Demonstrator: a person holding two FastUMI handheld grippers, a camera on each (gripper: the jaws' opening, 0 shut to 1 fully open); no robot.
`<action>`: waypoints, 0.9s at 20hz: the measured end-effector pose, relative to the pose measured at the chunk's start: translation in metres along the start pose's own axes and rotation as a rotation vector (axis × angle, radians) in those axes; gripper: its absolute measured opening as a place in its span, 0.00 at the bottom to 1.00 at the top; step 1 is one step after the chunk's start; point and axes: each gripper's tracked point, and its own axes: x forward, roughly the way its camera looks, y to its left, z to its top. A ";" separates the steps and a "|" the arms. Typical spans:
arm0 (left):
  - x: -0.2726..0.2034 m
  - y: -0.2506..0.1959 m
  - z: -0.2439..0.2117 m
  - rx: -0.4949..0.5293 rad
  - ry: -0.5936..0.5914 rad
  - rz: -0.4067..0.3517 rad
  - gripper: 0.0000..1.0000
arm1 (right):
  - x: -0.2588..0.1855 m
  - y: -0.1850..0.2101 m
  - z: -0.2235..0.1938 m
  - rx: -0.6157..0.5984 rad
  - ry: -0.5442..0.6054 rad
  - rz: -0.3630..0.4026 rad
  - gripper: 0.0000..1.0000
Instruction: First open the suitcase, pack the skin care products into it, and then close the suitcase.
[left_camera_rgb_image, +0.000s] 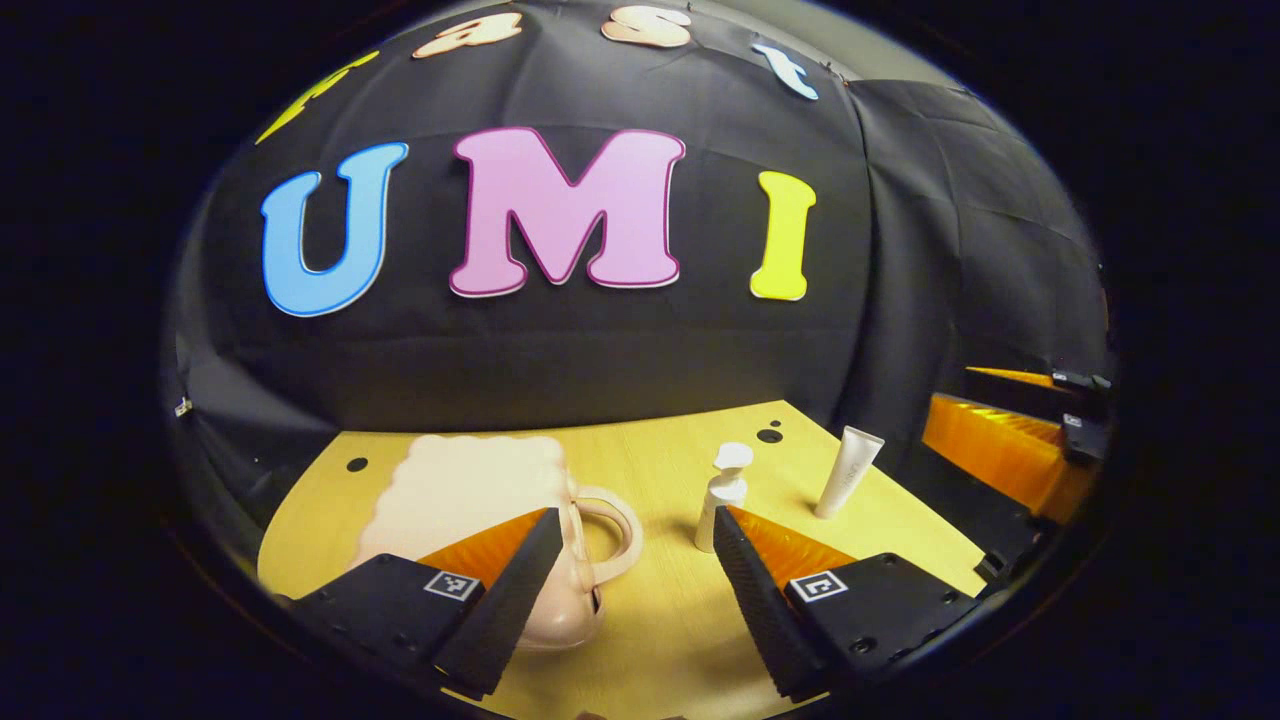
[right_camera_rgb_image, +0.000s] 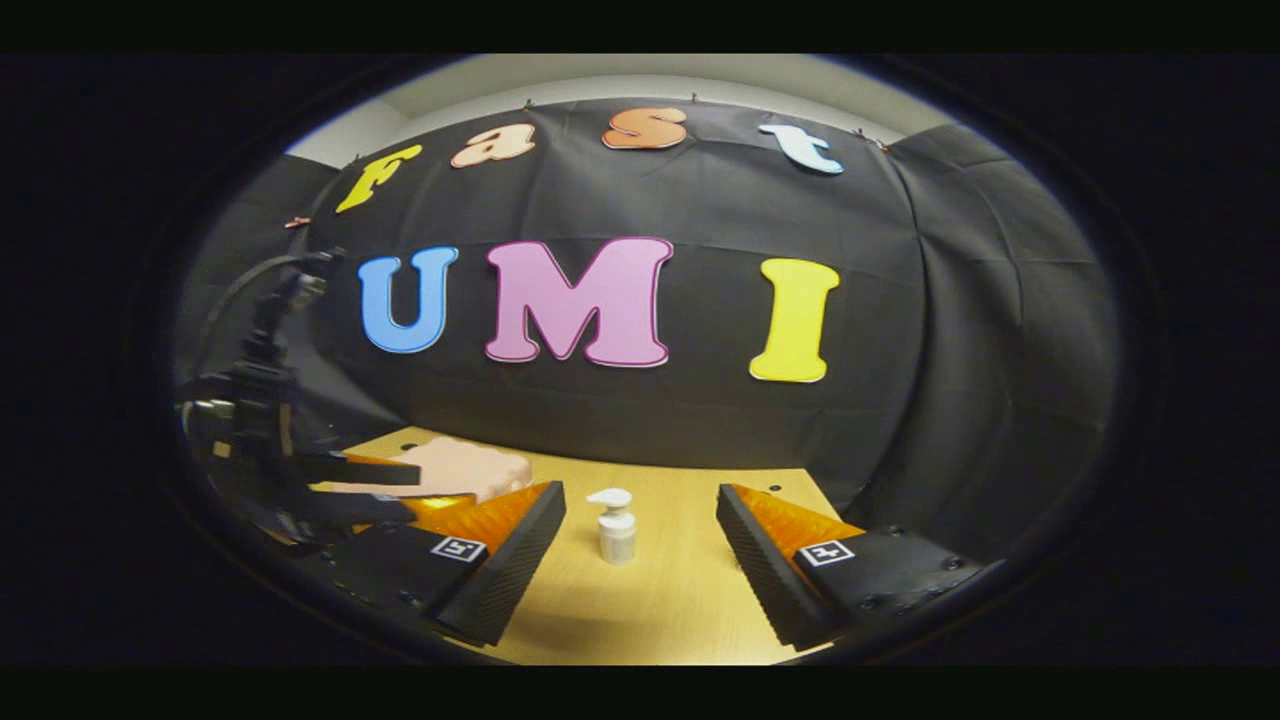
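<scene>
Left tool spread; closed pink suitcase lies flat ahead-left, handle toward tool gap. Pump bottle and tube upright ahead-right on worktop. Right tool spread.

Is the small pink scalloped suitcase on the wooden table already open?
No: in the left gripper view the pink scalloped suitcase lies shut on the wooden table, lid flat, with the white pump bottle standing outside it.

Right gripper at frame bottom, fingers wide apart, nothing between them but air. White pump bottle upright on the wood table, centre frame. Pink suitcase lower left, lid down. Left gripper at left edge, just beside suitcase.
</scene>
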 end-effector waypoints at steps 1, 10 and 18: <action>0.019 -0.004 -0.007 -0.009 0.034 -0.015 0.96 | 0.000 -0.006 -0.005 -0.008 0.009 -0.011 0.96; 0.130 -0.004 -0.072 -0.062 0.235 0.056 0.97 | -0.005 -0.019 -0.065 0.022 0.173 -0.012 0.97; 0.172 0.013 -0.103 -0.006 0.323 0.226 0.87 | -0.012 0.002 -0.088 0.005 0.223 0.075 0.97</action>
